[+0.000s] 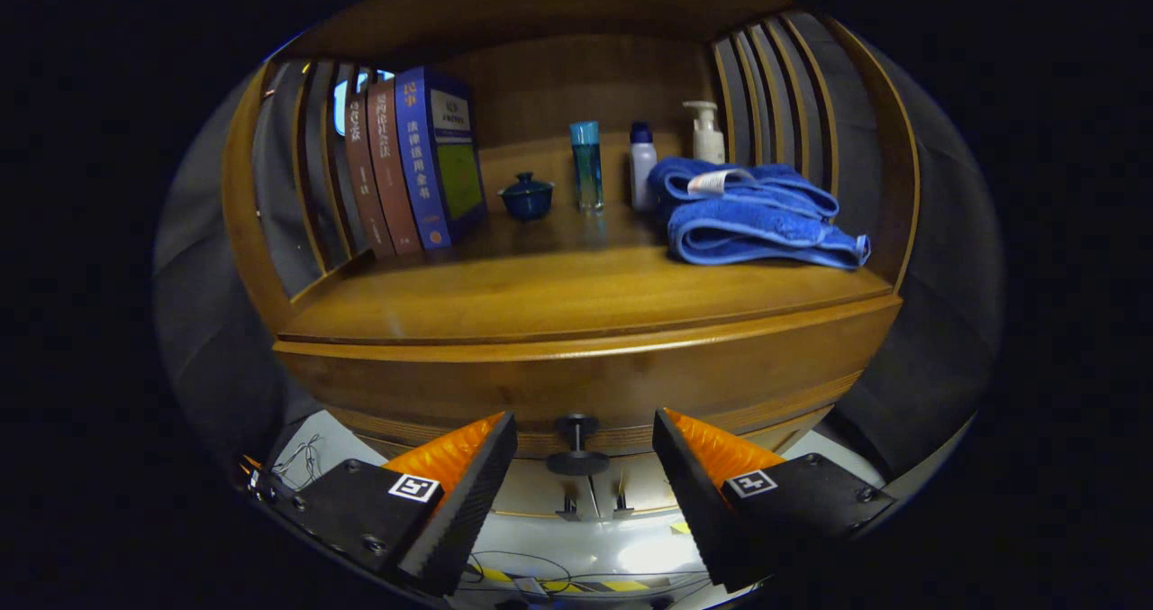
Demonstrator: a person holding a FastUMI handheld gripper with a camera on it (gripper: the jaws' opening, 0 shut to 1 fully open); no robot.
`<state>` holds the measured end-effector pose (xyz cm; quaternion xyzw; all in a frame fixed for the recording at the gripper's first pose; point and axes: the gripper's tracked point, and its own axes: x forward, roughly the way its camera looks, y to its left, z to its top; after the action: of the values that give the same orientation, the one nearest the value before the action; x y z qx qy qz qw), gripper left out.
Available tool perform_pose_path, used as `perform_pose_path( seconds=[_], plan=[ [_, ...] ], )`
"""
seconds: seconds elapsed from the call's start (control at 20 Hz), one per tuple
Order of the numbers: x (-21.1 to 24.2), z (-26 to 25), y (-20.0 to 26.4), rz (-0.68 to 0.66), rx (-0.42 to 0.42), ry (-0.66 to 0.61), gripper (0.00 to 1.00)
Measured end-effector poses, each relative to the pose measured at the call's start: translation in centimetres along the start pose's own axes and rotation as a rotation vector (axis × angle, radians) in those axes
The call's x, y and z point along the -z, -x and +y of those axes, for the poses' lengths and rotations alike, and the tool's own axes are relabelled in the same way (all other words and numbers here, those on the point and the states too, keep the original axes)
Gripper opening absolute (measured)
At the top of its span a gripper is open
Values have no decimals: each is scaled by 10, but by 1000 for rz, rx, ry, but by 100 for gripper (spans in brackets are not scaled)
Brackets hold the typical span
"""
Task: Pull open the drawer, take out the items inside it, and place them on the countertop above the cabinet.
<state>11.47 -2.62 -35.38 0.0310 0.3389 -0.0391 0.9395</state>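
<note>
A wooden cabinet fills the view, with its drawer front [585, 380] closed below the countertop [558, 299]. A small dark knob [577, 443] juts from the drawer front. My gripper [584, 434] is open, one finger on each side of the knob, neither touching it. The inside of the drawer is hidden.
On the countertop stand three books [410, 164] at the left, a small dark lidded cup [527, 195], a teal bottle [586, 164], a white bottle with a blue cap [641, 164] and a pump bottle [707, 132]. A folded blue towel [752, 213] lies at the right. Slatted wooden side walls flank the shelf.
</note>
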Motion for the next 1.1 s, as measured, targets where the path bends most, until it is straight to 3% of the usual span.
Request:
perform_pose_path(
  seconds=[0.25,0.3,0.45,0.5,1.1],
  plan=[
    [17,2,-20,45,-4,-8,98],
    [21,2,-20,54,-6,-5,89],
    [20,3,-15,63,-4,0,50],
    [23,3,-20,74,-2,10,43],
    [29,0,-1,107,21,19,43]
  ],
)
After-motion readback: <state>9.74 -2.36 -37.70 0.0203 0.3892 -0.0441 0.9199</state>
